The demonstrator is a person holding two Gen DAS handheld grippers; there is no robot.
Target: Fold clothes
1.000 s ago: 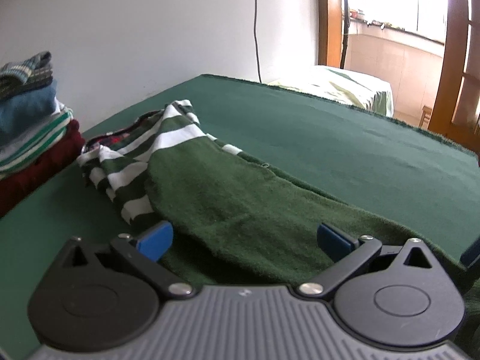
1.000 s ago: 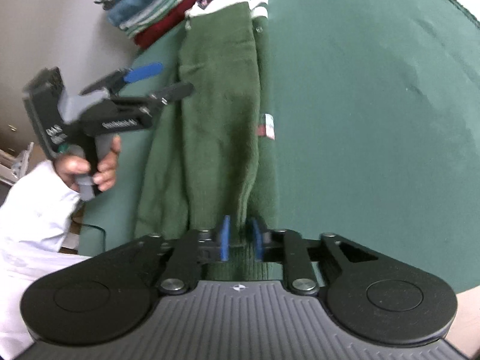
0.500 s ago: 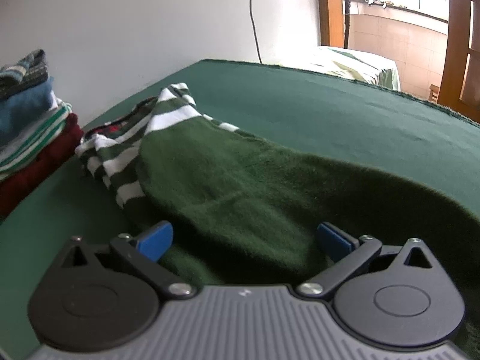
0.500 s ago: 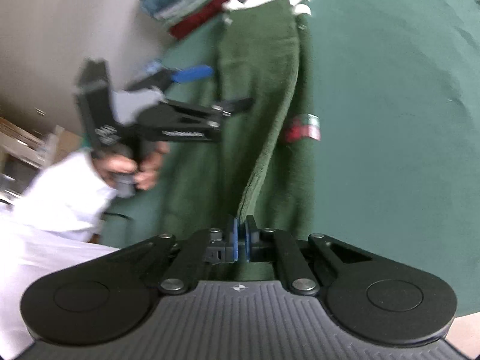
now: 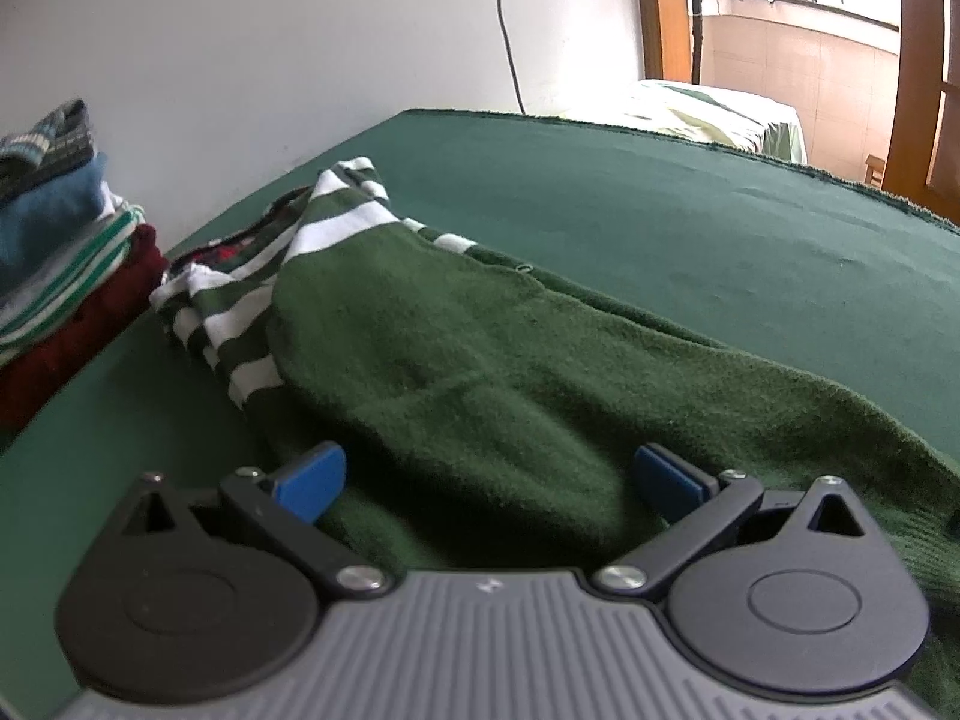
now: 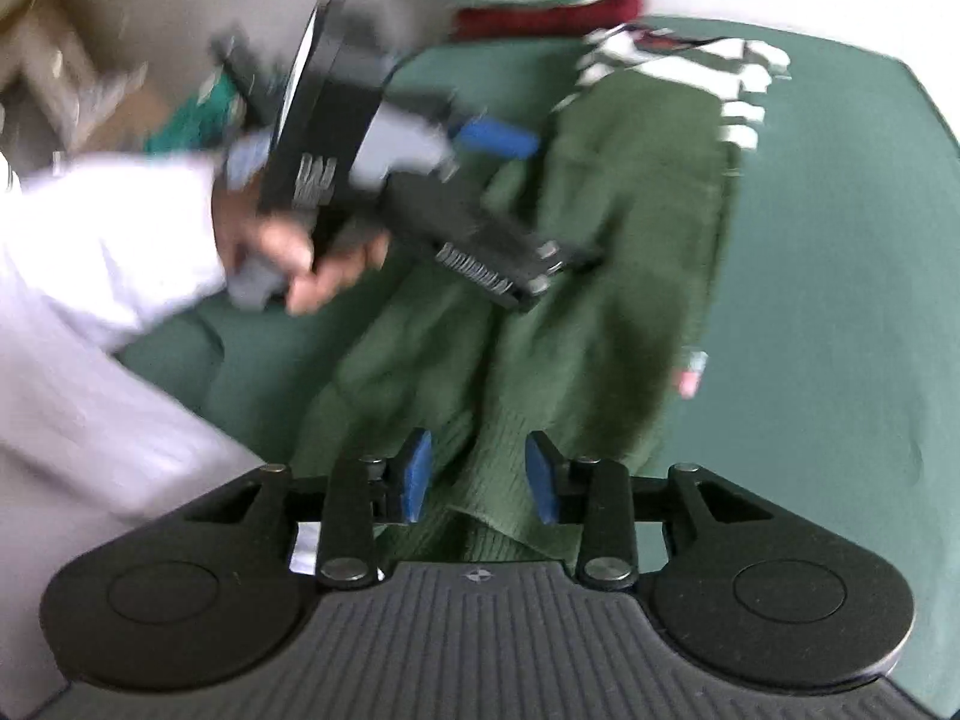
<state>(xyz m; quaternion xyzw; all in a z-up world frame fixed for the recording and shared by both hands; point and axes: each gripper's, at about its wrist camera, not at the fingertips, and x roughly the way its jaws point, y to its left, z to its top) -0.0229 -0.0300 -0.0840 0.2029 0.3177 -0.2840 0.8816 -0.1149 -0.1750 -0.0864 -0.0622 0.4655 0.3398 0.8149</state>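
Green sweater (image 5: 480,372) w/ white-striped sleeves lies lengthwise on the green table (image 5: 720,210), folded narrow, hem end toward both cams. Far left: stack of folded clothes (image 5: 54,252) by the wall, unchanged. Left gripper (image 5: 489,477) is spread wide over the sweater body, same as 0.5 s ago, fabric bulging between the pads, not pinched. In the right cam it's blurred, held by a hand (image 6: 300,258) in a white sleeve (image 6: 102,252). Right gripper (image 6: 478,474): 0.5 s ago it was clamped on the hem; now the pads stand apart, ribbed hem lying loose between them. Red/white tag (image 6: 690,369) shows on the sweater's right edge.
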